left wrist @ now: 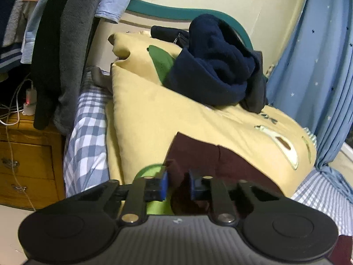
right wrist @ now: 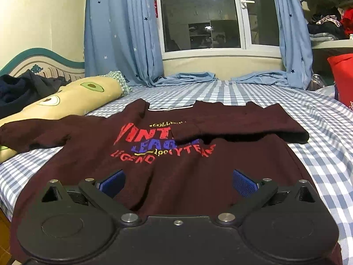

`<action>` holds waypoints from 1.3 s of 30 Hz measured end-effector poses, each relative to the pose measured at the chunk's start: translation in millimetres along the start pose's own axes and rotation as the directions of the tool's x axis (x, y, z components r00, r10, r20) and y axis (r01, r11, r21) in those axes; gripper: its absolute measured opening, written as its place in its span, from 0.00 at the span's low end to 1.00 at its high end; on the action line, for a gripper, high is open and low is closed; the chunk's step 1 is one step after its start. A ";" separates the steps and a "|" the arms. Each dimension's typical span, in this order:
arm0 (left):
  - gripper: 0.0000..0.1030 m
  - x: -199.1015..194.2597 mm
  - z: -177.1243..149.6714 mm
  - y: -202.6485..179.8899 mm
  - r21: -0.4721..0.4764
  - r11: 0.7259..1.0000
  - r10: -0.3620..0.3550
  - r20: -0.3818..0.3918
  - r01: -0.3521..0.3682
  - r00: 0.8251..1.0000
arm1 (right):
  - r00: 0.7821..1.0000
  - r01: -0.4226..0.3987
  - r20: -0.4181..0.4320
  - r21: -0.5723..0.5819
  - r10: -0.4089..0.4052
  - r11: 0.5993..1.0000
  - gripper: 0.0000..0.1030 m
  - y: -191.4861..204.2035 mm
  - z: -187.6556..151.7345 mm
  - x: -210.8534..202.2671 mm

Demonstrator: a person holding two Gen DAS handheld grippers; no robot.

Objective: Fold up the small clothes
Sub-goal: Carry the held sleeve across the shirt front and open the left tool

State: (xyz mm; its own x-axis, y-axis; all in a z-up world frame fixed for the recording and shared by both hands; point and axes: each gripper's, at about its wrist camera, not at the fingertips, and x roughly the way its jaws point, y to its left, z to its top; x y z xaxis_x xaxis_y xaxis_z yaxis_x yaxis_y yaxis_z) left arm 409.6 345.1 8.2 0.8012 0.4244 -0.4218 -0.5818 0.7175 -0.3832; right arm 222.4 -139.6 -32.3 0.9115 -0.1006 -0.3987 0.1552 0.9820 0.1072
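Note:
A maroon sweatshirt [right wrist: 176,176] with red and blue lettering lies flat on the checked bedsheet [right wrist: 320,145]. One sleeve [right wrist: 242,125] is folded across the chest. The other sleeve [right wrist: 35,132] stretches out to the left over a yellow avocado pillow [right wrist: 72,101]. In the left wrist view my left gripper [left wrist: 177,183] is shut on the end of that maroon sleeve [left wrist: 220,161], with fabric bunched between the blue pads [left wrist: 163,183] above the pillow [left wrist: 154,114]. My right gripper [right wrist: 178,183] hovers open over the sweatshirt's lower body, holding nothing.
A heap of navy clothes [left wrist: 216,66] sits on the pillow by the headboard [left wrist: 176,11]. Hanging garments [left wrist: 55,44] and a wooden nightstand [left wrist: 26,159] stand left of the bed. Blue curtains [right wrist: 119,33] frame the window, and a red bag [right wrist: 342,77] sits at the right.

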 end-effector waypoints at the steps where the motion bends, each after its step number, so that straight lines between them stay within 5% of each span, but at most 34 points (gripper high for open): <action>1: 0.13 -0.7 2.3 -0.5 0.003 1.000 -0.005 0.008 0.005 1.000 | 1.000 -0.002 0.002 -0.001 0.002 1.000 1.00 -0.2 0.5 -0.1; 6: 0.09 -15.4 15.8 -10.8 0.045 0.997 -0.065 0.064 0.063 0.996 | 1.000 -0.005 0.002 0.008 0.005 1.000 1.00 -2.4 2.2 1.6; 12: 0.09 -41.1 45.6 -43.9 0.137 0.978 -0.181 0.165 0.159 0.970 | 1.000 -0.010 0.003 0.024 0.010 1.000 1.00 -7.4 3.6 2.6; 20: 0.08 -87.6 48.3 -137.4 0.283 0.902 -0.386 0.195 0.325 0.902 | 1.000 -0.017 0.008 0.060 0.017 0.998 1.00 -13.6 5.0 5.5; 29: 0.08 -150.1 -8.8 -244.4 0.411 0.732 -0.631 0.107 0.543 0.769 | 1.000 -0.002 0.018 0.083 0.000 0.997 1.00 -29.9 8.2 0.7; 39: 0.08 -182.7 -131.0 -316.7 0.454 0.541 -0.743 -0.136 0.708 0.655 | 0.997 0.070 0.017 0.087 -0.072 0.994 1.00 -59.5 6.4 -8.7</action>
State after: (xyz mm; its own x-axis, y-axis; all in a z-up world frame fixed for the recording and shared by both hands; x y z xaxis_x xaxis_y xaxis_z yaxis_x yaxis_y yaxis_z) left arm 429.1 -32.0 99.0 0.9382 -0.3302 -0.1038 0.3159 0.9394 -0.1328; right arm 207.7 -198.2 -29.3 0.9042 -0.1738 -0.3901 0.2515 0.9550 0.1574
